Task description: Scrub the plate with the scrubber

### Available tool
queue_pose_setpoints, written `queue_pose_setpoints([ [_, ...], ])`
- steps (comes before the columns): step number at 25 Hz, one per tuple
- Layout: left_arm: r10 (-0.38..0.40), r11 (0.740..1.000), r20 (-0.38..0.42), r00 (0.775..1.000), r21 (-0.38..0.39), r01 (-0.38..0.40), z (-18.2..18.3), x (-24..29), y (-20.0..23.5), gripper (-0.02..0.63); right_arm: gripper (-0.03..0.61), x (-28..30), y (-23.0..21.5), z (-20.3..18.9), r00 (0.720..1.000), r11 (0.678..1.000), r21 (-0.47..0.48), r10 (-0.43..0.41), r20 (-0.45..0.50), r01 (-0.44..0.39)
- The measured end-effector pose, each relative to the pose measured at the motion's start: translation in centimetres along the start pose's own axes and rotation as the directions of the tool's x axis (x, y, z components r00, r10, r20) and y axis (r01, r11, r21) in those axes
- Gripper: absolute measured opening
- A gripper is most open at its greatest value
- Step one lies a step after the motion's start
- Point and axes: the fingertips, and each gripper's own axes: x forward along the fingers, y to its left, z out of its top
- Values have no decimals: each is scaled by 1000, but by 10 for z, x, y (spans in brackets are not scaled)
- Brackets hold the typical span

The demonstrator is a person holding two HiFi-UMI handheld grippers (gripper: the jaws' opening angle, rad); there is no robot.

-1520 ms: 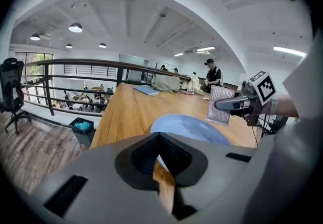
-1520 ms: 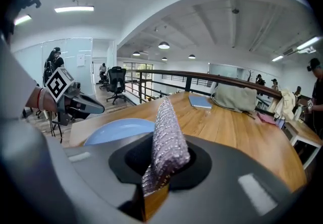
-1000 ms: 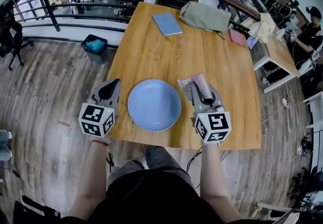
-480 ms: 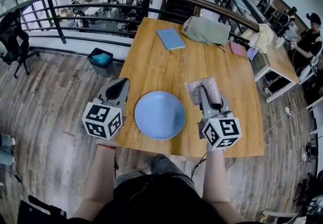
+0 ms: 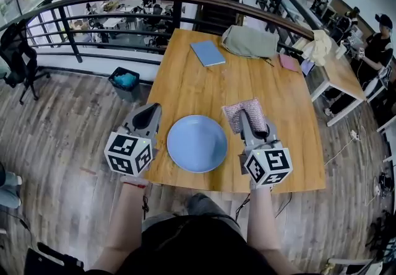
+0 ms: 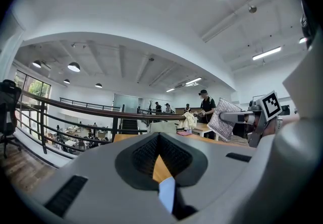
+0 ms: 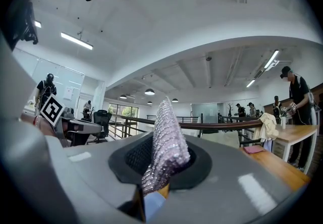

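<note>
1. Not much had moved since the earlier pictures. The right gripper [image 5: 245, 114] was still just to the right of the plate [image 5: 197, 144], and the left gripper [image 5: 150, 113] was still just to its left. Mostly the head had shifted a little, so the far part of the table [image 5: 204, 82] sat a bit differently in the view.
2. The blue plate lay flat near the near edge of the table, between the two grippers. Nothing was on it.
3. The right gripper's jaws were pinched tight on the scrubber [image 5: 232, 116]. It was a sparkly pink-silver pad (it looked like shiny mesh). It stuck out past the tips toward the far side.
4. The scrubber hung to the right of the plate, very close to its rim. From the head view I could not tell if they touched, but it was not over the middle of the plate.
5. The left gripper's jaws were closed together with nothing between them. Only a thin slit showed a bit of table and plate.
6. So I think the scrubbing had not really started. The pad needed to go left and down onto the plate. The plate was loose and close to the edge, so a hard push could slide it.
</note>
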Motion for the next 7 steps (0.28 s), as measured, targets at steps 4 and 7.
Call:
queue_pose_setpoints([
  [4, 0, 1000, 6, 1000, -1, 0, 2, -9, 0, -3, 72, -3, 8, 4, 1000, 1000, -4, 2, 14, -2],
  [7, -1, 1000, 11, 1000, -1, 1, 5, -16, 0, -3, 72, -7, 16, 9, 1000, 1000, -6, 7, 25, -7],
])
